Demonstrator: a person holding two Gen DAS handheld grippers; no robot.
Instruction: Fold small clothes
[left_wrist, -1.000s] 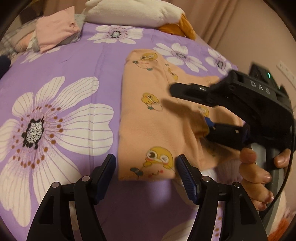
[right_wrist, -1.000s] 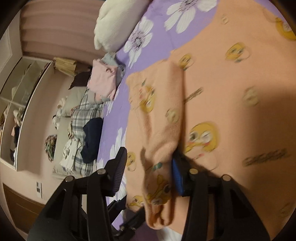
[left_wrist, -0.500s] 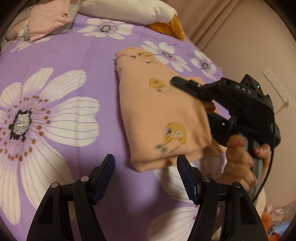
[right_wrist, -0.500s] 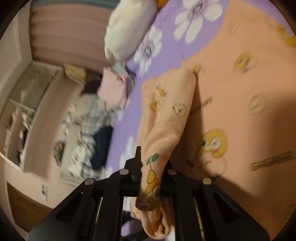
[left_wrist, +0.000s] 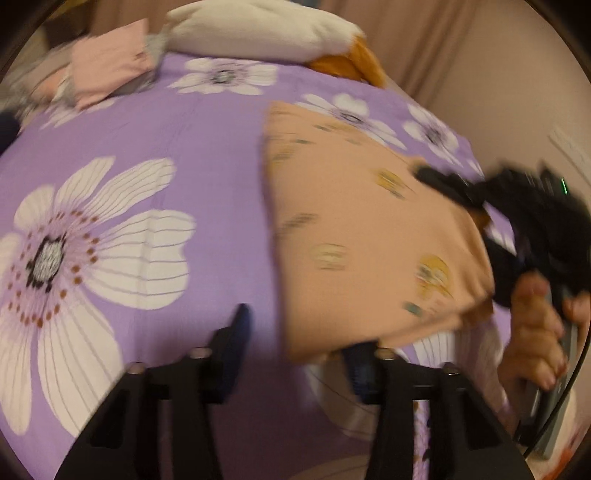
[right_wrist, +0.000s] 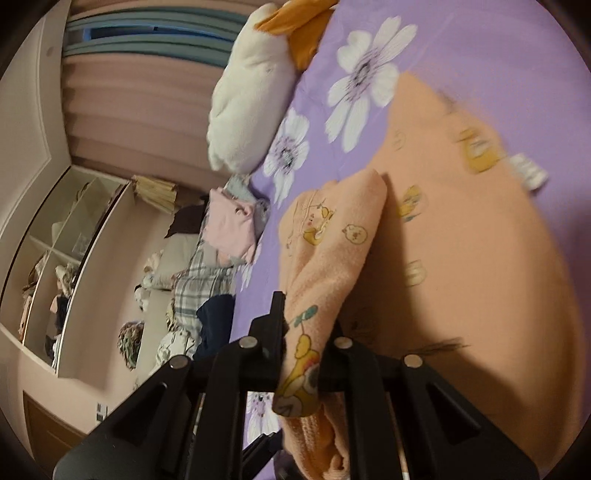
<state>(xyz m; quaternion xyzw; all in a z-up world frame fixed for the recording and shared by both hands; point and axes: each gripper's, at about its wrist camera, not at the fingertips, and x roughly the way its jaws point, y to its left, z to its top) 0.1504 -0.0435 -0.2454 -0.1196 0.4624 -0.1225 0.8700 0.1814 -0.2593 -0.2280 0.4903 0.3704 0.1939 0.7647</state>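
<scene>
Pinched a bunched fold of the peach garment (right_wrist: 332, 236) in the right gripper (right_wrist: 303, 354) at 3 o'clock, apparently to carry it over; left gripper (left_wrist: 295, 354) fingers just narrowing, empty, astride the near corner on the bed (left_wrist: 184, 140).

left tongs (left_wrist: 295, 343) jaws just been narrowing, nothing pinched yet. right tongs (right_wrist: 304, 332) clamped on peach garment (right_wrist: 325, 258), tilted sideways.

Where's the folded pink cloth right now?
In the left wrist view the folded pink cloth sits at the upper left, on the far edge of the purple flowered bedsheet, just left of the white plush pillow.
</scene>
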